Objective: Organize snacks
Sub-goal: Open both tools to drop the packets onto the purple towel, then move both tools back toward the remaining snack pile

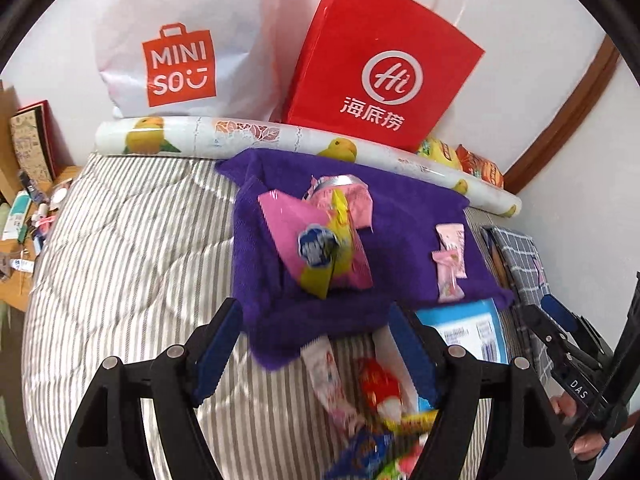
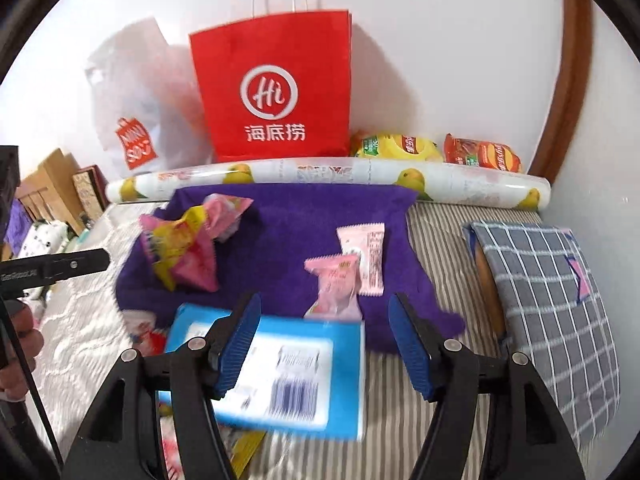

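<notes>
Task partly done, by my reading. A blue box [image 2: 276, 368] sits on the striped bedding [image 1: 120, 260] at the near edge of the purple towel [image 1: 400, 208], and already holds several snacks [image 1: 376, 392]: a red-and-white pack, a pink-white pack, yellow and blue wrappers; blurred, so no firm count inside. Left on the towel: a pile of large pink-yellow bags [image 1: 324, 240], at least two, overlapping, exact number unclear; and two small pink packs [image 2: 348, 268], touching one another. Two chip bags [image 2: 436, 150], one yellow, one orange, lie behind the printed roll [image 2: 320, 174] beside the red bag [image 2: 276, 88]; the white bag [image 1: 180, 52] stands next to it. Left gripper [image 1: 316, 356] stands open over the box, nothing between the pads. Right gripper [image 2: 326, 344] likewise open and empty, above the box's far corner. Judged remaining: the towel items, perhaps the chips.
</notes>
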`<move>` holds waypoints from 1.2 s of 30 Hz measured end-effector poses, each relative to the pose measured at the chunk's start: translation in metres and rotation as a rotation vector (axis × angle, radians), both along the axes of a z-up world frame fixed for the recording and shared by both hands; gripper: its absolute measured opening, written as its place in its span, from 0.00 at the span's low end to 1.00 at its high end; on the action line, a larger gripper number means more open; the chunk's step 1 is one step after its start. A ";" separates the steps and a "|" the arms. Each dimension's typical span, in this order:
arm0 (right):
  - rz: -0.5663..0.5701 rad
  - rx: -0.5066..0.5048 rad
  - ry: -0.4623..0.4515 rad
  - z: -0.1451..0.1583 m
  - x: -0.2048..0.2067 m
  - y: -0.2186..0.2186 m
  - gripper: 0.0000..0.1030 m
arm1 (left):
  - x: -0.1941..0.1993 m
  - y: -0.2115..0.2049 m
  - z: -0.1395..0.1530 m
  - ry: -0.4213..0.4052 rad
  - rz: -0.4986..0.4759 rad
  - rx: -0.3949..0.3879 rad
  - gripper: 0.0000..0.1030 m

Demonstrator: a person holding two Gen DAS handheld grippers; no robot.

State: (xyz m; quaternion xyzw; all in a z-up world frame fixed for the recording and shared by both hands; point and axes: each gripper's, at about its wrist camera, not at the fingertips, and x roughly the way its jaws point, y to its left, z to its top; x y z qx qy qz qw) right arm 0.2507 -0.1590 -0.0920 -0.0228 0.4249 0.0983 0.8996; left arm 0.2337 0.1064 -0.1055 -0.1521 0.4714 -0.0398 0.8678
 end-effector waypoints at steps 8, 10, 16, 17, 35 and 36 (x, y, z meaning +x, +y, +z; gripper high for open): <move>0.066 0.072 0.084 0.000 -0.061 0.008 0.64 | -0.046 -0.007 0.006 0.000 -0.030 -0.012 0.70; 0.108 0.079 0.085 -0.004 -0.079 0.019 0.64 | -0.057 -0.008 0.006 -0.001 -0.032 -0.004 0.70; 0.194 0.109 0.095 -0.017 -0.106 0.048 0.77 | -0.085 -0.003 0.003 -0.009 -0.024 0.009 0.72; 0.204 0.100 0.093 -0.020 -0.108 0.053 0.79 | -0.088 0.000 0.001 -0.008 -0.018 0.008 0.72; 0.233 -0.059 0.160 -0.068 -0.103 0.097 0.83 | -0.108 0.023 -0.035 0.039 0.003 -0.023 0.72; 0.228 -0.054 0.170 -0.070 -0.102 0.096 0.83 | -0.108 0.022 -0.036 0.041 0.000 -0.023 0.72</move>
